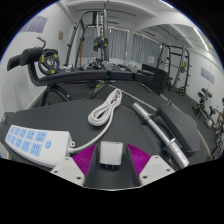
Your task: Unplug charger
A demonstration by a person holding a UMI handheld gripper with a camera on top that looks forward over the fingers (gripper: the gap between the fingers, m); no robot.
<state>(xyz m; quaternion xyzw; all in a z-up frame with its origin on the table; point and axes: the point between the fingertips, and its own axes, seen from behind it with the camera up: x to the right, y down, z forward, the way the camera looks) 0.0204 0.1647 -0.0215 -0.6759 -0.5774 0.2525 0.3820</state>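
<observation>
Gripper (112,160) open, purple pads (85,160) spread to either side, white charger (112,152) standing between them with a gap at each flank (no finger pressing on it). Left of the fingers, a white panel (38,140) with blue buttons, flat on the dark table (60,115). Ahead of the fingers, a coiled white cable (104,110) lying on the table. Right of that, a metal bar (158,128) running diagonally. Beyond, gym equipment (95,40).
</observation>
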